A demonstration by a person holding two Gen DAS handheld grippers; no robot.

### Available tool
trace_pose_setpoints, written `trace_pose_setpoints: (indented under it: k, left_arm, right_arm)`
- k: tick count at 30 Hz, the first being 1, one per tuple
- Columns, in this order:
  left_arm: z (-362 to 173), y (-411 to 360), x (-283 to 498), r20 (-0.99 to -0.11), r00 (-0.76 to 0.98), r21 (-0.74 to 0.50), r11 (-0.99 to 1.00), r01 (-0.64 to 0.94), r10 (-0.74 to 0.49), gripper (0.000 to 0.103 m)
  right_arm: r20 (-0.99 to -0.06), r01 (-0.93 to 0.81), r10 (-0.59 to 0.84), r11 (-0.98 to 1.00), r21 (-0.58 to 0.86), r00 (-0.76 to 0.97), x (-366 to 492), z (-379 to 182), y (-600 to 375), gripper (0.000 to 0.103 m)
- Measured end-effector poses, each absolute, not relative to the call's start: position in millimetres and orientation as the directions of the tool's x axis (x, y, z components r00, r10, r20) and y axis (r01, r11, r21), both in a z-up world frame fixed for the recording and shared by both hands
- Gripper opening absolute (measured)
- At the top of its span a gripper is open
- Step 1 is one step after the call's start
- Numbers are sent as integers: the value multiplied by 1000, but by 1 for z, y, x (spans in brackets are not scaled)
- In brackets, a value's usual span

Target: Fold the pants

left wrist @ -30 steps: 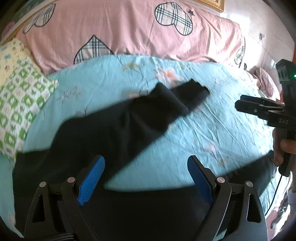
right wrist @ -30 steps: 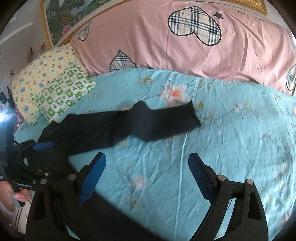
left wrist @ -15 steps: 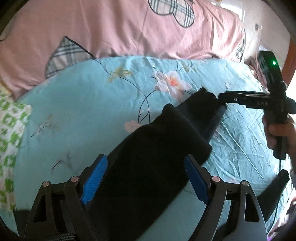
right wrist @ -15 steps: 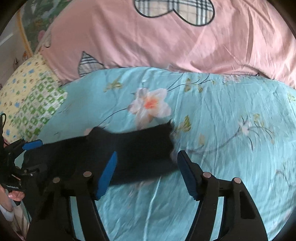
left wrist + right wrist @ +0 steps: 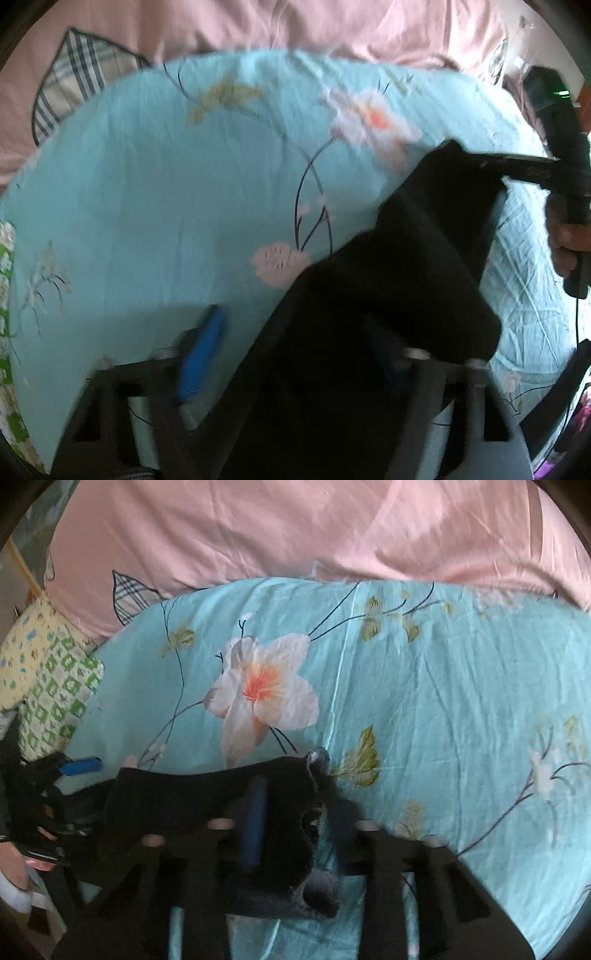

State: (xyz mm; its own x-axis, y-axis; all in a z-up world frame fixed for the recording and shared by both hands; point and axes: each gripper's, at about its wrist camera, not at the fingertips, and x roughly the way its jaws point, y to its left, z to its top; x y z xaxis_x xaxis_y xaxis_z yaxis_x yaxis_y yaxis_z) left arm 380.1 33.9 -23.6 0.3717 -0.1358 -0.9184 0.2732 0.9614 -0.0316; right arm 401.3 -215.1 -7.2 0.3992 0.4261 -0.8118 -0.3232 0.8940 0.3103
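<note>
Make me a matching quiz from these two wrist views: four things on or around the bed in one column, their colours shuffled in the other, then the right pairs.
Things:
1. pants
2. bedsheet
3. quilt
4. pillow

Colours:
A. pink with plaid hearts
B. green and white pattern
C. black
D. turquoise with flowers

Pairs: 1-C, 2-D, 3-A, 4-B
</note>
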Motion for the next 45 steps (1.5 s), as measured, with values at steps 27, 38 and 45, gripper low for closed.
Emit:
trace_pose_setpoints:
  k: [27, 38, 45]
  left_arm:
    - [43, -5, 174, -815, 460, -148, 894, 423, -353, 4]
    - [43, -8, 105, -795, 472, -171, 888, 426, -380, 4]
    - [43, -15, 72, -778, 495, -146, 877, 458, -388, 4]
  right_arm:
    - [-674, -392, 498, 862, 320, 546, 202, 59, -325, 7]
    - [-605, -462, 515, 848, 259, 607, 122, 60, -344, 7]
    - [-591, -492, 492, 852, 178, 639, 80, 53, -346, 7]
